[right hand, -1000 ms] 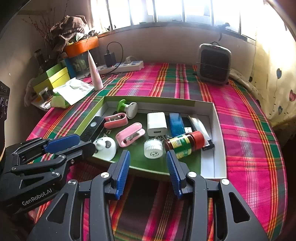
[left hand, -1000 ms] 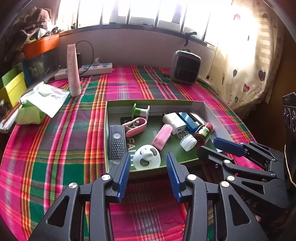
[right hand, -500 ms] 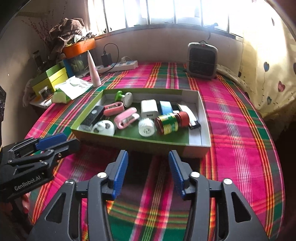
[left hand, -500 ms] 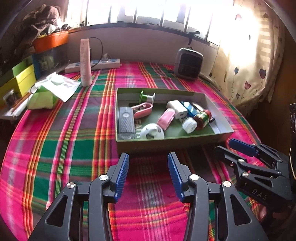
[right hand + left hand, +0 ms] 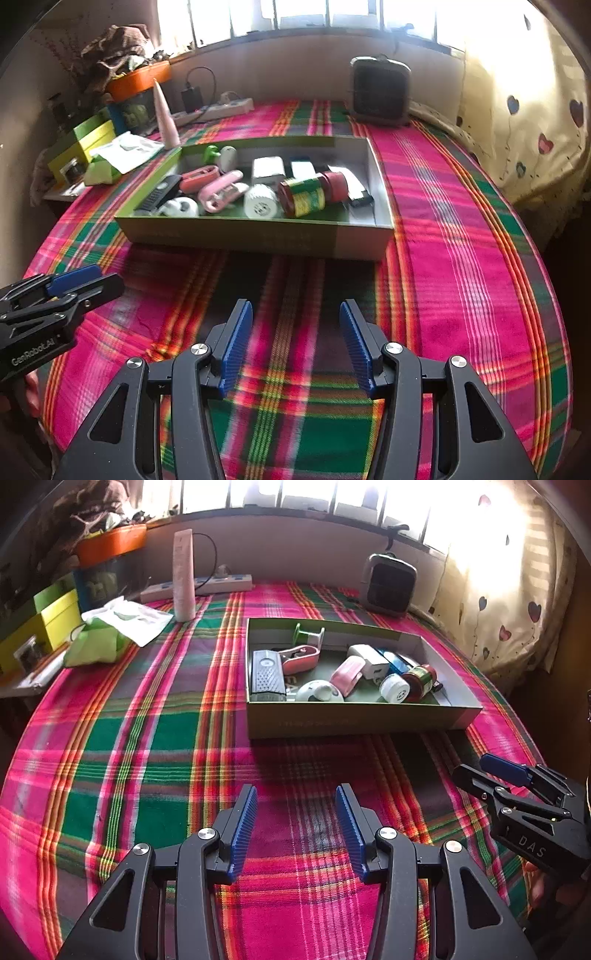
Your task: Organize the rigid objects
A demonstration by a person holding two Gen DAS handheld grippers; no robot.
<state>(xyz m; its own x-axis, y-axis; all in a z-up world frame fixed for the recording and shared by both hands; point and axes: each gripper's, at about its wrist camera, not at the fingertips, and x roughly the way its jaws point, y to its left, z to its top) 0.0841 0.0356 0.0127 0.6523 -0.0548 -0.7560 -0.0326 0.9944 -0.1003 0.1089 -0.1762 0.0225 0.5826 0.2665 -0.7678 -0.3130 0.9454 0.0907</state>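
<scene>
From where I sit the sorting looks about finished: the small rigid items, a red-capped bottle (image 5: pixel 314 194) and a pink clip (image 5: pixel 219 190) among them, all lie inside the green tray (image 5: pixel 354 723) on the plaid-covered bench (image 5: pixel 155 738). I see nothing loose on the cloth near it. My left gripper (image 5: pixel 295 827) and right gripper (image 5: pixel 295 345) both hover short of the tray, jaws spread and empty.

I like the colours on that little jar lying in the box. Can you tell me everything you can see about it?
The jar lies on its side in the box, toward the right end. It has a red cap and a green and yellow label; the print is too small to read. Its body looks like dark glass or plastic. A white round container rests against its left side, and a flat black and white thing lies by its cap. Neither claw touches it.
</scene>
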